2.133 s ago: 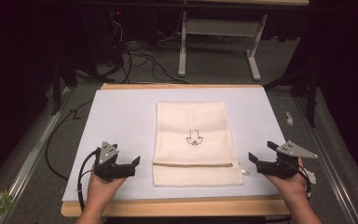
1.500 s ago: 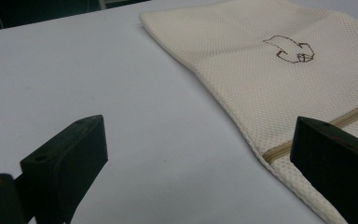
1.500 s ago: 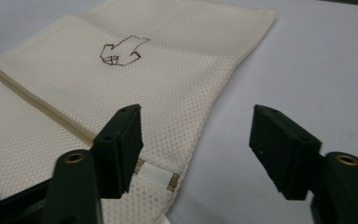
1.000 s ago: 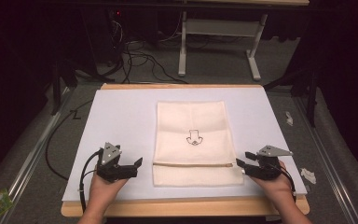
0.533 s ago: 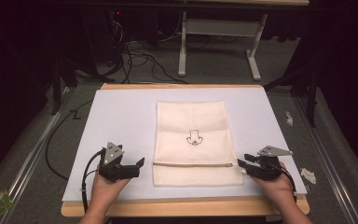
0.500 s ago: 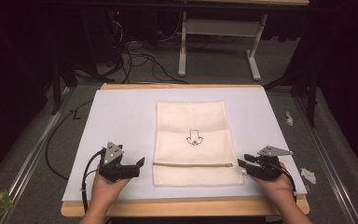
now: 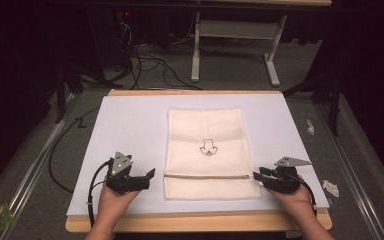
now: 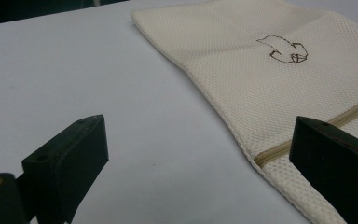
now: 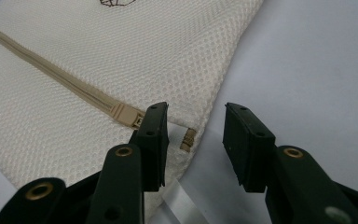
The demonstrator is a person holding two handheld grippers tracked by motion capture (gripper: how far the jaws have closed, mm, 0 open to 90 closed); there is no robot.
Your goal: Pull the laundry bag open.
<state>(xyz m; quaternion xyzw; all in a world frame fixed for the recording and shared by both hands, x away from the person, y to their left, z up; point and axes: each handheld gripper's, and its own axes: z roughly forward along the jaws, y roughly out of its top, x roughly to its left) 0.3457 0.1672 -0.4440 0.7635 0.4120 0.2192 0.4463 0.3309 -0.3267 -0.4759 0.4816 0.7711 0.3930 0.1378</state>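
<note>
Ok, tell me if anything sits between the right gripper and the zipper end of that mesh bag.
Nothing visible does. The right gripper is at the mesh bag's edge, jaws just closing but still apart, straddling the small tab beside the zipper pull. Only bare white table cover lies around it.

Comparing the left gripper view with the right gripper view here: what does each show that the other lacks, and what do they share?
Left gripper view alone: the whole brown embroidered mark on the mesh laundry bag, and the bag's left edge, with the left tongs standing wide open beside it.

Right gripper view alone: the zipper's end with its slider, a small tan tab at the bag's edge, and the right tongs straddling that edge, pads not pressing.

Both: cream mesh, the tan zipper, the white table cover.
</note>
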